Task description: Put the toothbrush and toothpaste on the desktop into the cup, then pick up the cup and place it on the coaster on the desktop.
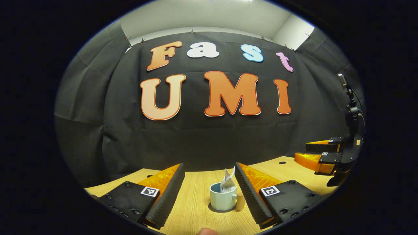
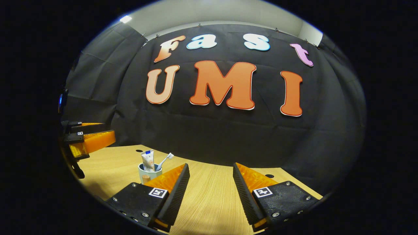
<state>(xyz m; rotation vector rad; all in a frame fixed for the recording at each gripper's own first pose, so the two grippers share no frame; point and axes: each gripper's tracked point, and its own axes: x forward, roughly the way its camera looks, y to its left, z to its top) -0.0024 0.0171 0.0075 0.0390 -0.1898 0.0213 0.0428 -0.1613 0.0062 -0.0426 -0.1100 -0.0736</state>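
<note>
Both tools hang spread wide and hold nothing. The cup (image 1: 222, 196), carrying toothpaste (image 1: 227, 182) and toothbrush (image 2: 165, 160), sits on the coaster (image 1: 222, 209) between the left tool (image 1: 209, 195) fingers, left of the right tool (image 2: 209, 192)

1. The left hand-held gripper (image 1: 209, 191) is held low and level, its two black ribbed fingers (image 1: 166, 195) spread wide apart with nothing pressed between them.
2. The right hand-held gripper (image 2: 209, 192) is likewise low and level, its fingers parted and holding nothing.
3. From the left gripper view, the right hand-held gripper appears off to the right, raised, its orange fingers pointing left.
4. A fingertip (image 1: 206, 231) peeks in at the bottom edge of the left gripper view.
</note>
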